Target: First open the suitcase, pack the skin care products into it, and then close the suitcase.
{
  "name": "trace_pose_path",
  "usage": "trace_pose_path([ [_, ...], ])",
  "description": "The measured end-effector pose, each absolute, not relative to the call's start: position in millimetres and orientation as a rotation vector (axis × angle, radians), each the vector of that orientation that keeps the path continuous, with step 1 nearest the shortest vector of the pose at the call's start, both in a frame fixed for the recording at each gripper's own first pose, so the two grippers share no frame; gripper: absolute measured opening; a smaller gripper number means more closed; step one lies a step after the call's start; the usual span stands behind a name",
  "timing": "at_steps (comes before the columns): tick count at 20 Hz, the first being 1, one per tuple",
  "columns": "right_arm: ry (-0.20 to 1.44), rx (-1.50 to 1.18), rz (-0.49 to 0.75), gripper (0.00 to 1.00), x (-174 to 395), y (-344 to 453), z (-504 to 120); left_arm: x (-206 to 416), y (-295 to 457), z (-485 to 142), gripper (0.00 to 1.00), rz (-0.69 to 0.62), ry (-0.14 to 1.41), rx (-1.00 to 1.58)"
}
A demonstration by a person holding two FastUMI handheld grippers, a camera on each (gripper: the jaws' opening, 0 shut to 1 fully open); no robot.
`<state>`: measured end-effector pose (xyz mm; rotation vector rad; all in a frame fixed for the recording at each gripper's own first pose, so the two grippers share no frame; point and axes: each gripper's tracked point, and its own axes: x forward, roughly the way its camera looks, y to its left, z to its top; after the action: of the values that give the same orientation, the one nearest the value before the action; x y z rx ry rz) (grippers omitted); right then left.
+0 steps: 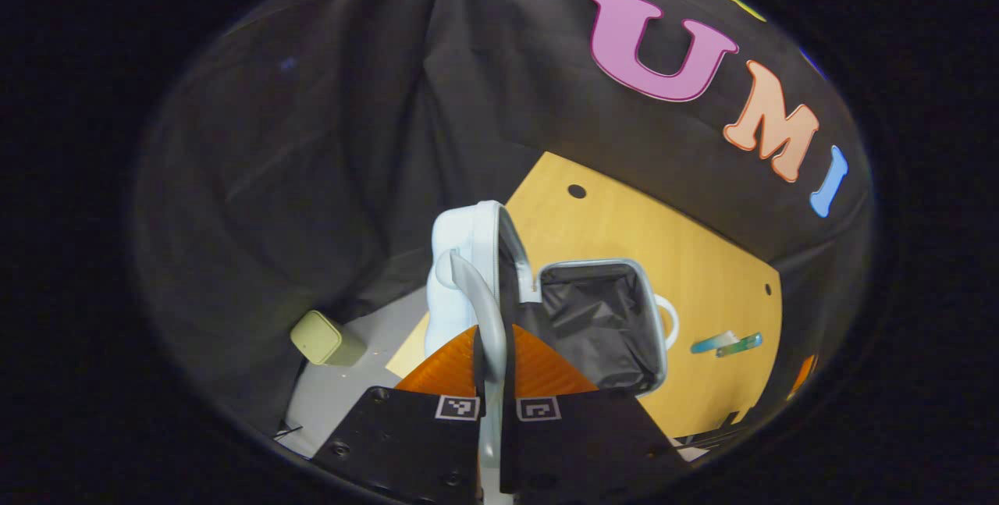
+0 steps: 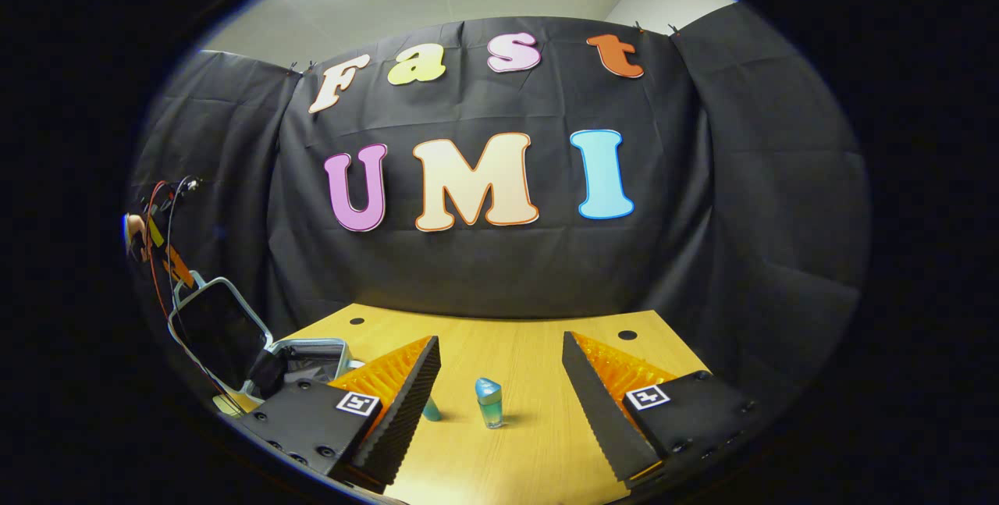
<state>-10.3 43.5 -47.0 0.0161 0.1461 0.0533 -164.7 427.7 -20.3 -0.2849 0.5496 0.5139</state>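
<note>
Overhead, suitcase lid stands raised.

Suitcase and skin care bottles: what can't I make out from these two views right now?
- Suitcase floor, left gripper view: dark lining; the left gripper, shut on the lid, covers the near corner.
- Second bottle, right gripper view: mostly behind a finger of the right gripper; the bottle beside it stands clear.
- Bottles, left gripper view: too small to tell apart.

One suitcase, open. Two skin care bottles on one bench. One green box on the floor.
</note>
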Motion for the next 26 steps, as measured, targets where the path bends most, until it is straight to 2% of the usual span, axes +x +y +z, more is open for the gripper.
trace_pose_path([
  [3,0.14,0.028,0.045,0.95,-11,54,-45,-177,456,-41,0.02,0.556,0.552,-0.282],
  [4,0.13,0.03,0.041,0.98,-13,57,-43,-182,465,-50,0.02,0.565,0.552,-0.291],
  [12,0.164,0.005,0.05,0.98,-26,84,-58,-187,514,-142,0.02,0.69,0.596,-0.341],
  [17,0.175,0.004,0.035,0.98,-31,87,-64,-166,522,-194,0.02,0.683,0.641,-0.416],
  [18,0.181,0.003,0.03,0.98,-33,86,-66,-164,524,-199,0.05,0.683,0.635,-0.427],
  [20,0.192,0.002,0.022,0.95,-35,84,-68,-166,523,-204,0.05,0.688,0.644,-0.444],
  [22,0.191,-0.001,0.015,0.98,-35,81,-67,-163,522,-205,0.09,0.673,0.636,-0.44],
  [24,0.194,-0.004,0.011,0.98,-34,78,-69,-157,516,-196,0.28,0.653,0.61,-0.422],
  [26,0.2,0.002,0.011,0.98,-31,75,-72,-158,507,-182,0.64,0.659,0.603,-0.333],
])
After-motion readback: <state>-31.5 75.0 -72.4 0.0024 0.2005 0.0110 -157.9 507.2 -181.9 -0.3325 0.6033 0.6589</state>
